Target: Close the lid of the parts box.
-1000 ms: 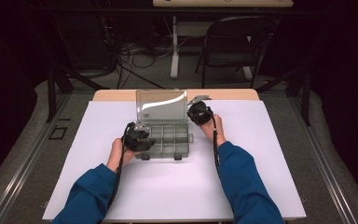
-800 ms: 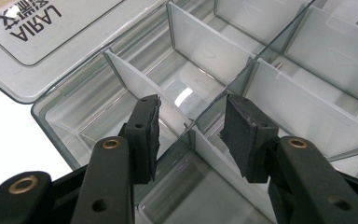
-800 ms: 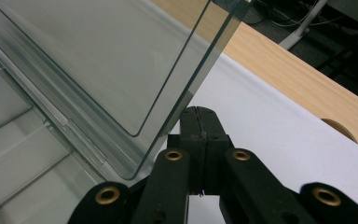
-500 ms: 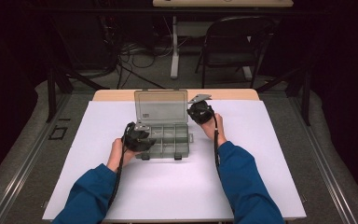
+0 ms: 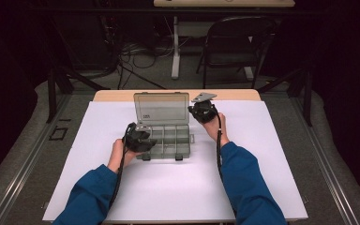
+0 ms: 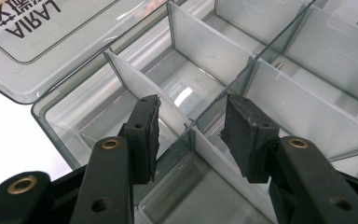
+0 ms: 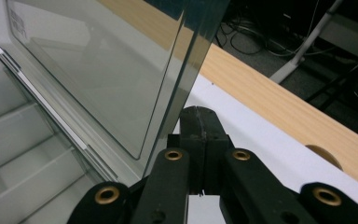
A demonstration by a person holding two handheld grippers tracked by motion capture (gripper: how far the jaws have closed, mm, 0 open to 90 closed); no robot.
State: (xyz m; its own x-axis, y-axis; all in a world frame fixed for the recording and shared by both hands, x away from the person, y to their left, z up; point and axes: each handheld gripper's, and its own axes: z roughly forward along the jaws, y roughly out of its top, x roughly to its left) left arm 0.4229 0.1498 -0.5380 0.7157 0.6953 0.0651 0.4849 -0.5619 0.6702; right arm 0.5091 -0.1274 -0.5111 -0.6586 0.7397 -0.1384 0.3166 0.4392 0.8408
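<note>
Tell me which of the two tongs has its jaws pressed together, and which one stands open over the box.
The right tongs are shut, jaws pressed together beside the raised lid. The left tongs stand open, straddling a divider wall inside the clear box.

Compartment box (image 5: pixel 164 140): centre of bench (image 5: pixel 262 187), lid (image 5: pixel 161 108) raised at 12 o'clock. Left gripper (image 5: pixel 143 143) at box's 9 o'clock; right gripper (image 5: pixel 201 112) at lid's 3 o'clock.
</note>
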